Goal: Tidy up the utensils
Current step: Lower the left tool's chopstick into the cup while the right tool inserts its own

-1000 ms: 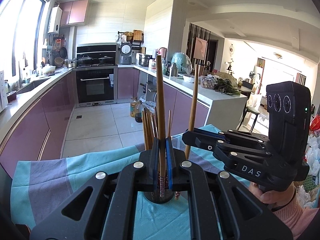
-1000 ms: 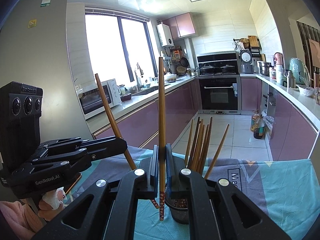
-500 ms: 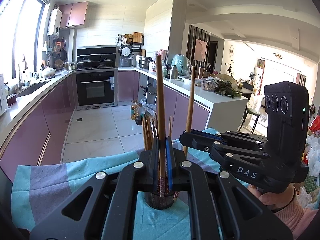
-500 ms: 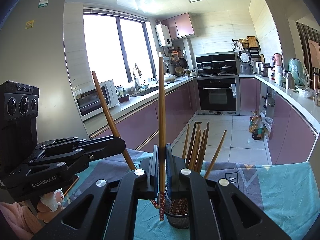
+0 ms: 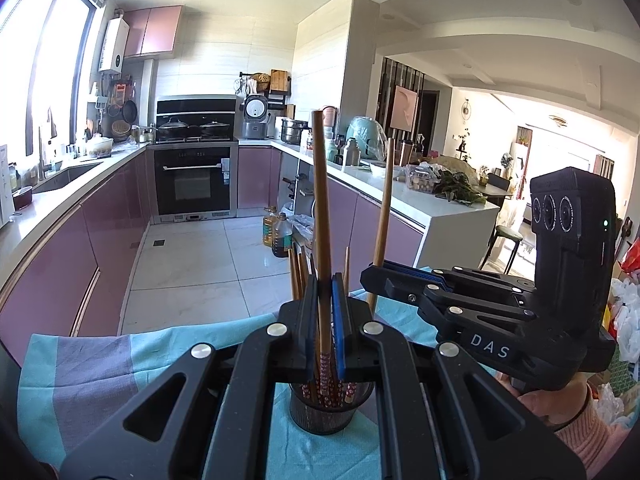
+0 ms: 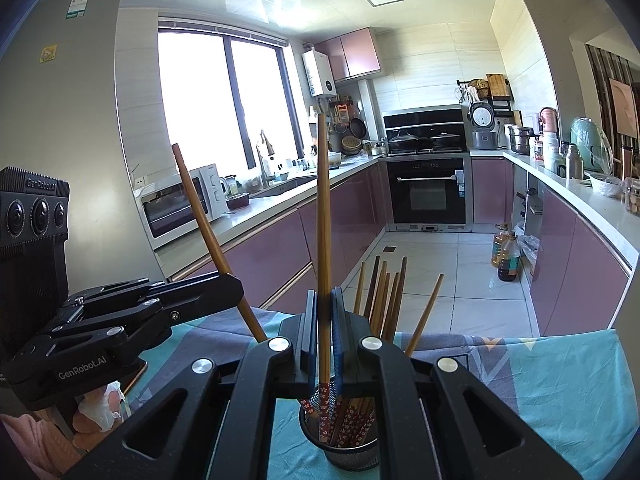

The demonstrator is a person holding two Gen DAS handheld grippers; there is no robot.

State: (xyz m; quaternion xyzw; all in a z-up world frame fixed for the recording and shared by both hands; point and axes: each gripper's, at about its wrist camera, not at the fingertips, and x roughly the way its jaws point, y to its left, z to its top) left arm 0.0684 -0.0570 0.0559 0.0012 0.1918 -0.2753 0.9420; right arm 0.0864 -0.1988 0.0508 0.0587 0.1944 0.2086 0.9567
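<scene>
My left gripper (image 5: 325, 320) is shut on a wooden chopstick (image 5: 320, 208) held upright, its patterned red end inside the dark mesh holder (image 5: 330, 410). My right gripper (image 6: 322, 328) is shut on another chopstick (image 6: 323, 220), also upright, its red end dipping into the same holder (image 6: 344, 444). Several chopsticks (image 6: 384, 296) stand in the holder. Each gripper shows in the other's view: the right one (image 5: 384, 280) to the right, the left one (image 6: 236, 292) to the left.
The holder stands on a teal and grey cloth (image 6: 560, 384) over a table. Beyond the table edge lie a tiled floor (image 5: 192, 256), purple cabinets (image 6: 280, 252) and oil bottles (image 6: 506, 252). The person's hands (image 5: 560, 400) hold the grippers.
Both grippers have lowered their chopsticks, whose red ends have gone down into the holder. The holder now shows more fully below the fingers.
</scene>
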